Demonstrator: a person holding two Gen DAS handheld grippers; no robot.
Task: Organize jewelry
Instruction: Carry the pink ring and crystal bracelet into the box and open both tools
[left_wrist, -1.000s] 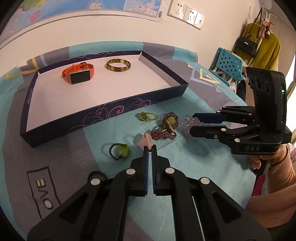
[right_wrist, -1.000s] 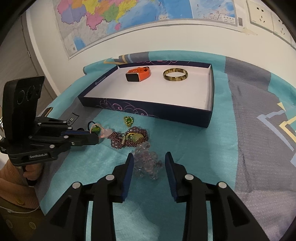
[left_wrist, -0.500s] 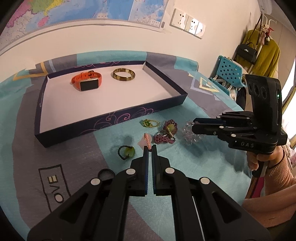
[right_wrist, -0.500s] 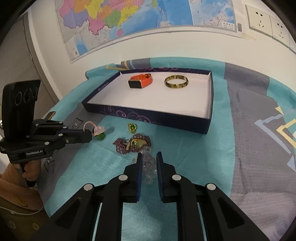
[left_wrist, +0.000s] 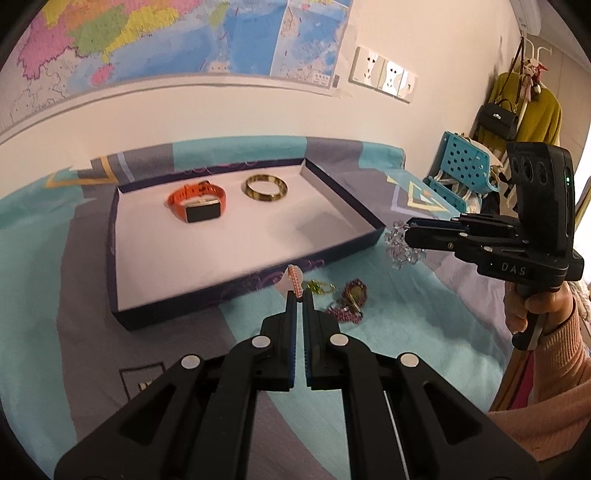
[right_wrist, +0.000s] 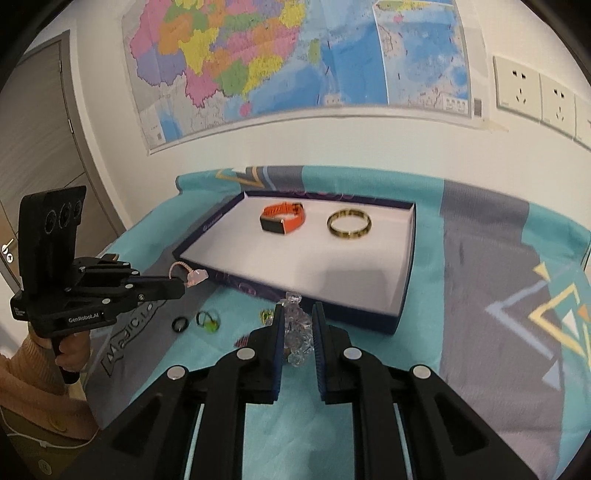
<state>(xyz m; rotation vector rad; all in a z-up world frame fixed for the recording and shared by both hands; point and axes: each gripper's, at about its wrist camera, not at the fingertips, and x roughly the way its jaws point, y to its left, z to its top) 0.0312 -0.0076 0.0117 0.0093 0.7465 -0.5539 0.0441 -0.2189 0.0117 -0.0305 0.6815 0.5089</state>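
Observation:
A dark blue tray with a white floor holds an orange smartwatch and a gold bangle. My left gripper is shut on a pink beaded bracelet, held above the cloth before the tray's near wall. My right gripper is shut on a clear crystal bracelet, lifted near the tray's right corner.
On the teal and grey cloth lie a green-gold ring, a maroon bead bracelet, a green charm on a dark cord and a small black ring. A blue crate stands right.
My right gripper closed on the crystal bracelet and lifted it off the cloth. Both grippers rose and moved toward the tray, each carrying its bracelet.

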